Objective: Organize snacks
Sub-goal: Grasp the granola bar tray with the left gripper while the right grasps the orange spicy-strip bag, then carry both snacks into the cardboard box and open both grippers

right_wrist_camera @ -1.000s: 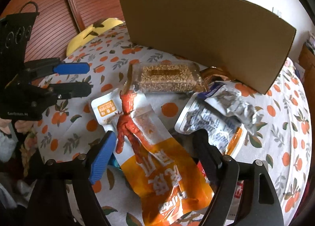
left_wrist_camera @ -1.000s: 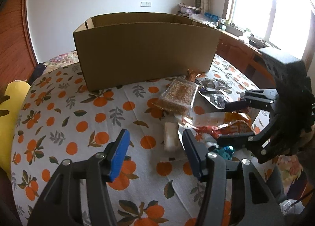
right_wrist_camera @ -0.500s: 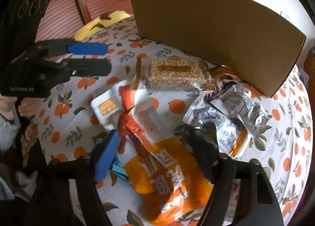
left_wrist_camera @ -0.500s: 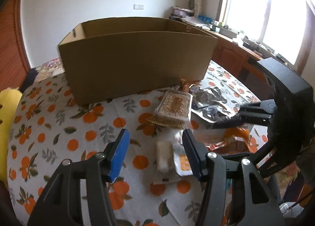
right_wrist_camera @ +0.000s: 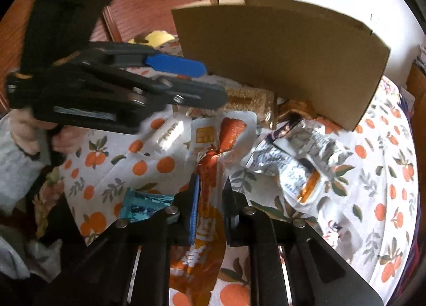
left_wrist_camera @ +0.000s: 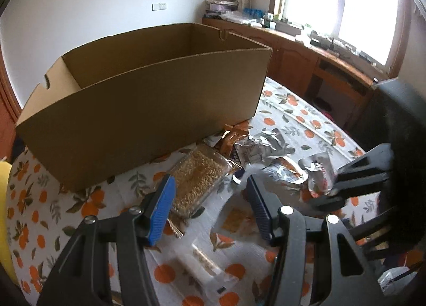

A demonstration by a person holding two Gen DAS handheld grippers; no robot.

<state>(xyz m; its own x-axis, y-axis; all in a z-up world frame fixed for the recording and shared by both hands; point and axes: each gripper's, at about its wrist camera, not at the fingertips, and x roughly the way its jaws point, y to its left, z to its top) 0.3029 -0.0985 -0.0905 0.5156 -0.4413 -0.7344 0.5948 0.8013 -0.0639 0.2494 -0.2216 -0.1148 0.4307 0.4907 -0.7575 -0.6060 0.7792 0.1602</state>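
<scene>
An orange and white snack pouch (right_wrist_camera: 213,143) with a red chicken-foot picture lies on the orange-print tablecloth (right_wrist_camera: 372,199). My right gripper (right_wrist_camera: 210,194) is closing its jaws on the pouch's middle, and the foil is pinched narrow between the pads. The open cardboard box (left_wrist_camera: 146,109) stands behind the snacks. My left gripper (left_wrist_camera: 210,199) is open and holds nothing; it hovers over the clear pack of grain bars (left_wrist_camera: 197,180) and the pouch's white top end (left_wrist_camera: 234,218). In the right wrist view the left gripper (right_wrist_camera: 210,85) hangs above the grain bars (right_wrist_camera: 250,98).
Crumpled silver packets (right_wrist_camera: 300,151) lie to the right of the pouch by the box (right_wrist_camera: 279,66). A white wrapped bar (right_wrist_camera: 170,133) and a teal packet (right_wrist_camera: 141,204) lie to the left. A yellow object (left_wrist_camera: 4,199) sits at the table's left edge.
The right jaws have drawn in from wide apart and now squeeze the pouch. The left gripper has moved in over the snacks, closer to the box and the right gripper.
</scene>
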